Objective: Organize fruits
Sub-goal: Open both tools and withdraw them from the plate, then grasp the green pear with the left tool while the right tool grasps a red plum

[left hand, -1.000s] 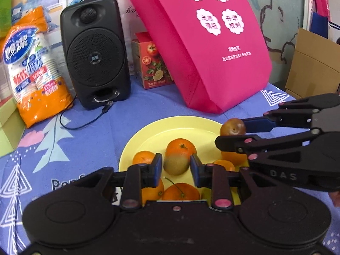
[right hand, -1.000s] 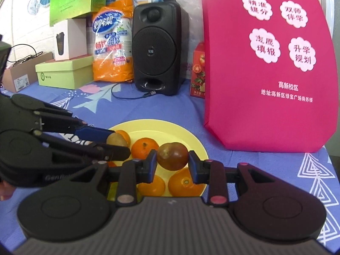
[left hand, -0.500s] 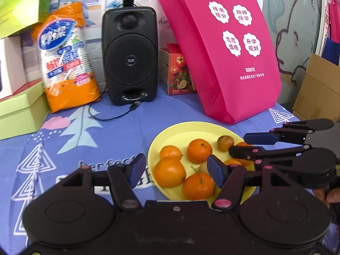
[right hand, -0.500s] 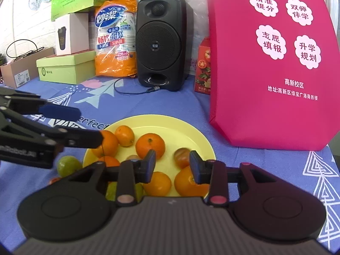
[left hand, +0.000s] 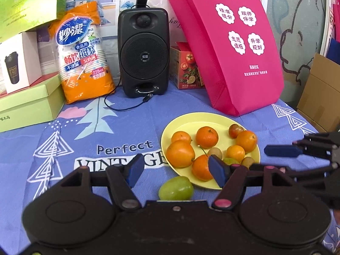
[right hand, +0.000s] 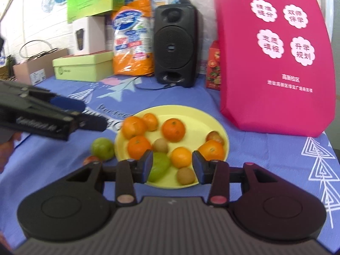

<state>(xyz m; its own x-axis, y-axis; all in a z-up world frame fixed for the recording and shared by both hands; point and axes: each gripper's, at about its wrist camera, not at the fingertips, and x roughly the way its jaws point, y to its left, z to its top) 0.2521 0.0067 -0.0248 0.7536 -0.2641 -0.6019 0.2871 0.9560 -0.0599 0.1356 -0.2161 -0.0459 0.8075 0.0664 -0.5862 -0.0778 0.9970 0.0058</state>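
Observation:
A yellow plate (left hand: 212, 118) (right hand: 180, 109) on the blue cloth holds several oranges (left hand: 180, 153), kiwis (left hand: 215, 152), a brown-red fruit (left hand: 234, 130) and a green fruit (right hand: 159, 165). Another green fruit (left hand: 176, 188) (right hand: 102, 147) lies on the cloth by the plate's near-left rim, with a small red fruit (right hand: 91, 160) beside it. My left gripper (left hand: 176, 170) is open and empty above the near edge of the plate. My right gripper (right hand: 171, 165) is open and empty over the plate's near side; it shows in the left wrist view (left hand: 282, 159).
A pink bag (left hand: 231, 42) stands behind the plate at the right. A black speaker (left hand: 143, 53) with a cable, an orange cup pack (left hand: 81, 53), a tomato carton (left hand: 187, 70) and green and white boxes (left hand: 25, 104) line the back. A cardboard box (left hand: 320, 93) is far right.
Both grippers released their fruits onto the plate, opened wide and pulled back toward me. The kiwi and the brown-red fruit now lie on the plate.

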